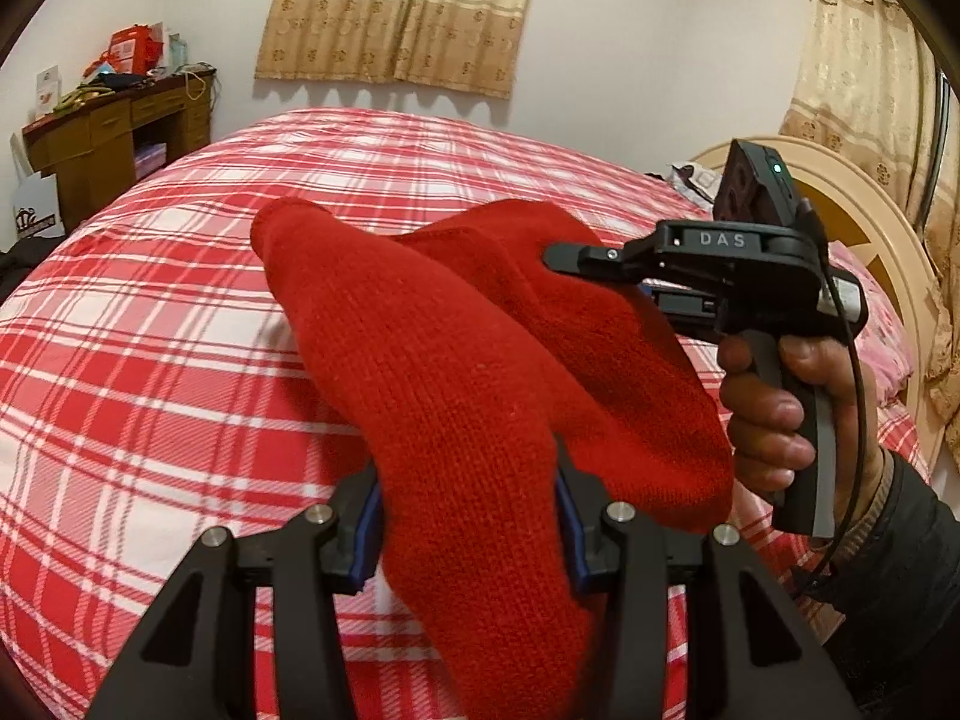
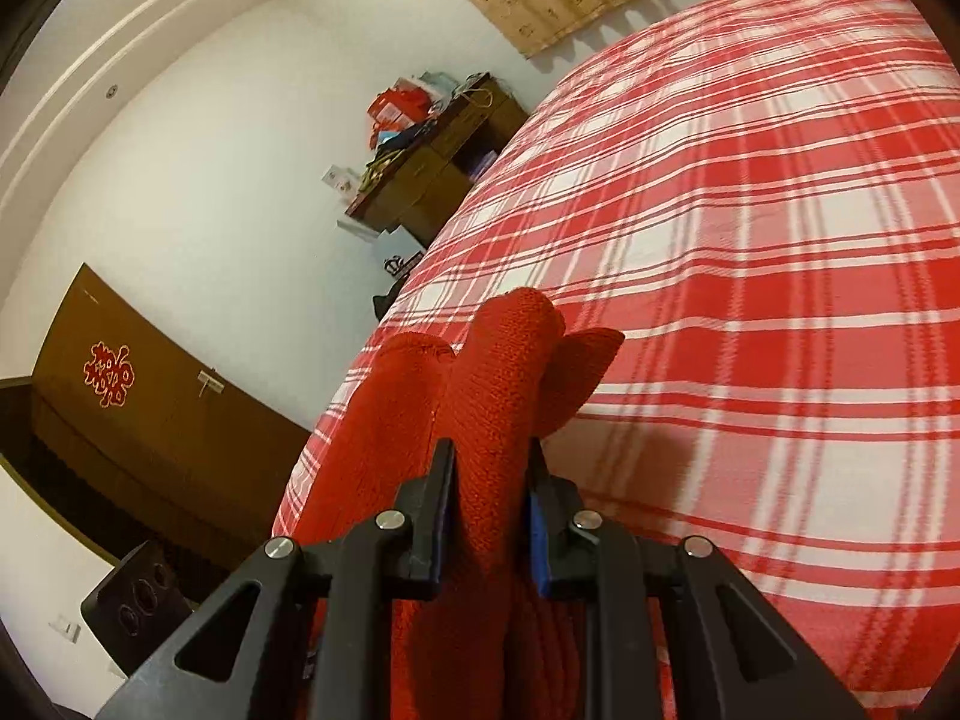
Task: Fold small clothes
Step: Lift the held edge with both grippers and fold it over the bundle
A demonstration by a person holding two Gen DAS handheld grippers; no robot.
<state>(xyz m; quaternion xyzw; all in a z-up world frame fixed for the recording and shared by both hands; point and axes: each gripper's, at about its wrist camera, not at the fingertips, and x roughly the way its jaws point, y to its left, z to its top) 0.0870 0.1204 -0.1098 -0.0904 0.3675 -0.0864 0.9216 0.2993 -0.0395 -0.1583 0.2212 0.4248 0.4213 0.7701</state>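
A red knitted garment [image 1: 456, 372] hangs in the air above the bed, held by both grippers. My left gripper [image 1: 468, 480] is shut on a thick fold of it at the bottom of the left wrist view. My right gripper [image 1: 558, 255] comes in from the right in that view, held by a hand [image 1: 774, 414], and pinches the garment's far upper part. In the right wrist view the right gripper [image 2: 489, 468] is shut on the red garment [image 2: 498, 372], which bunches up ahead of the fingers.
A bed with a red and white plaid cover [image 1: 150, 360] fills the space below. A wooden desk [image 1: 114, 138] piled with items stands at the far left. A headboard [image 1: 864, 240] is at right. A brown door [image 2: 150, 420] shows in the right wrist view.
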